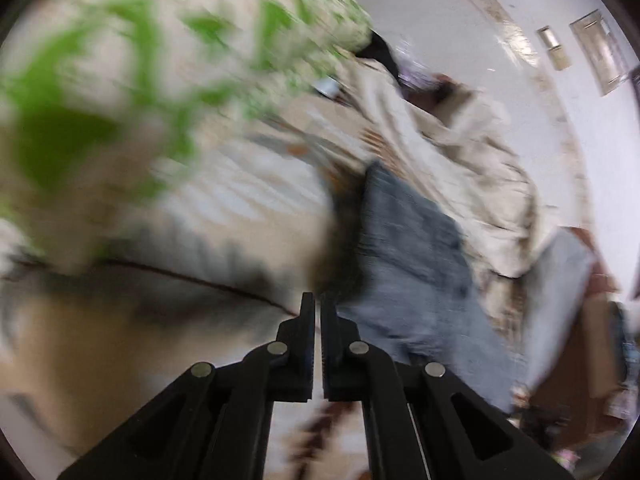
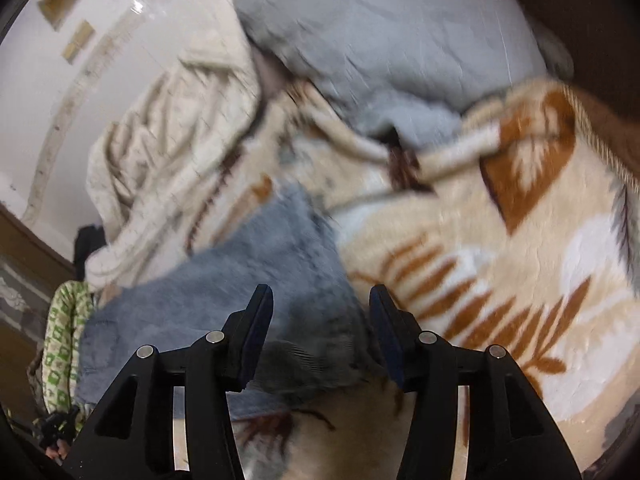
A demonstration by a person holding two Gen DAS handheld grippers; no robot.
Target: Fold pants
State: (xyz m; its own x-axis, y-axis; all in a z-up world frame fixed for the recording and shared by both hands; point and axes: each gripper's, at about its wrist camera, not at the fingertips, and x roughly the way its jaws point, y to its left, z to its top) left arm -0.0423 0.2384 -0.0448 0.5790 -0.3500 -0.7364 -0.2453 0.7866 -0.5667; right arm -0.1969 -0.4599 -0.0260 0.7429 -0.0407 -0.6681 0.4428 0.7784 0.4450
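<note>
Bed covered by a cream blanket (image 2: 520,248) with rust-brown leaf print. Lying on it: grey-blue pants (image 2: 240,280), flat, at 8 o'clock in the right wrist view. Crumpled off-white quilt (image 2: 168,136) at 10 o'clock, touching the pants' far edge. Grey pillow (image 2: 392,40) at 12. Green-and-white patterned fabric (image 2: 60,340) at 8–9, at the pants' left end; too blurred to identify.
</note>
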